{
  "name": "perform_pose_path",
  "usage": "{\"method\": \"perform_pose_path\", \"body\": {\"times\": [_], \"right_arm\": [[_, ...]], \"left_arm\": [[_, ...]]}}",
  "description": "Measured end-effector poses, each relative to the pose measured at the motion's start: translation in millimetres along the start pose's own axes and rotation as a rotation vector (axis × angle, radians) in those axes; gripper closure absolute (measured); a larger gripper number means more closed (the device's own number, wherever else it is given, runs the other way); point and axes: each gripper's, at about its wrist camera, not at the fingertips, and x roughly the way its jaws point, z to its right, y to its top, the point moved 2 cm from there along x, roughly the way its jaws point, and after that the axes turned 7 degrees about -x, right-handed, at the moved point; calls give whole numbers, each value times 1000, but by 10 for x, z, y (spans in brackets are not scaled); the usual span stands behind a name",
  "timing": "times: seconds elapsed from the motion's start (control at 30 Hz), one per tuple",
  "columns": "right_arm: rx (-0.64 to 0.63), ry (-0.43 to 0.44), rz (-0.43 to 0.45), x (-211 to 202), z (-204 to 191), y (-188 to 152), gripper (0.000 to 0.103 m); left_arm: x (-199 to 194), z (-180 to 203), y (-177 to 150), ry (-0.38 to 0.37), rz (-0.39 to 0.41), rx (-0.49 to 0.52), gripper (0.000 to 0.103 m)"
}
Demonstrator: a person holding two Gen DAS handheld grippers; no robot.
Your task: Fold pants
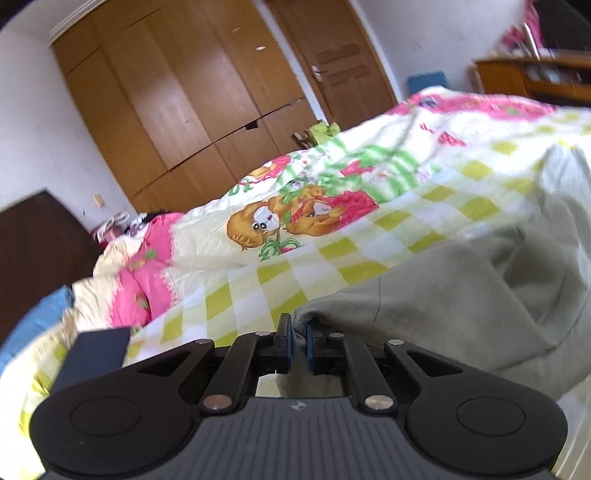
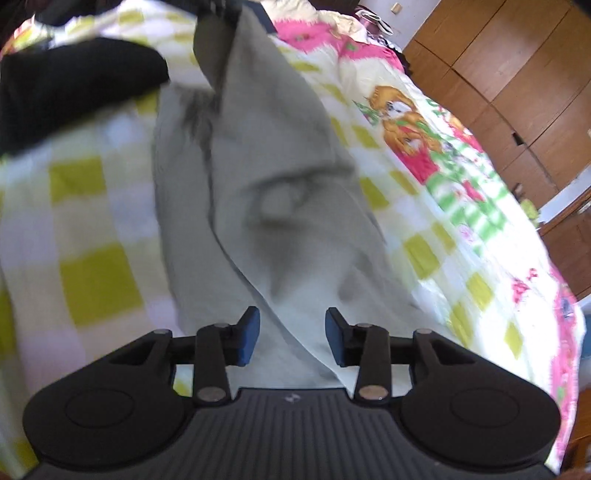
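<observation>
Pale grey-green pants point(image 2: 266, 192) lie crumpled on a bed with a yellow-checked cartoon sheet point(image 2: 88, 236). My left gripper point(image 1: 298, 345) is shut on one end of the pants point(image 1: 461, 295), with cloth pinched between its blue pads. In the right wrist view that same end is lifted at the top, where the left gripper point(image 2: 218, 9) holds it. My right gripper point(image 2: 291, 338) is open, its fingers wide apart just above the near end of the pants, with cloth lying between them.
A black garment point(image 2: 70, 88) lies on the bed left of the pants. Pink bedding point(image 1: 147, 266) is bunched at the bed's far side. Wooden wardrobes point(image 1: 177, 103) and a door point(image 1: 332, 62) stand beyond the bed. A dark cabinet point(image 1: 33, 251) stands at left.
</observation>
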Motion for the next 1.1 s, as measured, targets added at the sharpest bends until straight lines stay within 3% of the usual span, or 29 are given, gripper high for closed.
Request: {"method": "perform_pose_path", "body": {"times": [0.2,0.3,0.37,0.4,0.43,0.47,0.5,0.67,0.8,0.9,1.0,1.03,1.1], "right_arm": [[-179,-85,-45,230,-42,-201,58],[-164,-30,-74,371,-59,-292,58],[-190,-79,-83,450,-73,-336,58],[-164,-94,-83,460,-20,-343,62],[-106,-81,-92,494,86,-341,83],[-57,-70,-97,478,179,-347,96],[-21,-71,-98,440,268,-355,101],[166,-125,-38,71,819,-344,102],[221,-293,-14,-178,1413,-232,102],[255,-405,26,-533,1741,-181,102],[216,-507,67,-928,1614,-201,101],[204,-498,75,-993,1463,-248,101],[218,-396,51,-919,1114,-375,101]], "left_arm": [[49,-106,-53,13,-26,-76,80],[137,-113,-75,14,-54,-99,80],[180,-93,-23,17,-54,-99,80],[191,-84,27,16,-47,-94,80],[184,-80,73,14,-37,-89,80],[180,-79,124,14,-29,-85,80],[174,-86,169,13,-22,-81,80],[201,-169,272,23,-26,-99,80],[389,-141,456,31,-31,-110,80],[433,-71,673,25,19,-107,80],[328,-35,736,23,79,-112,80],[280,-15,686,33,95,-105,80],[219,41,452,33,77,-84,80]]}}
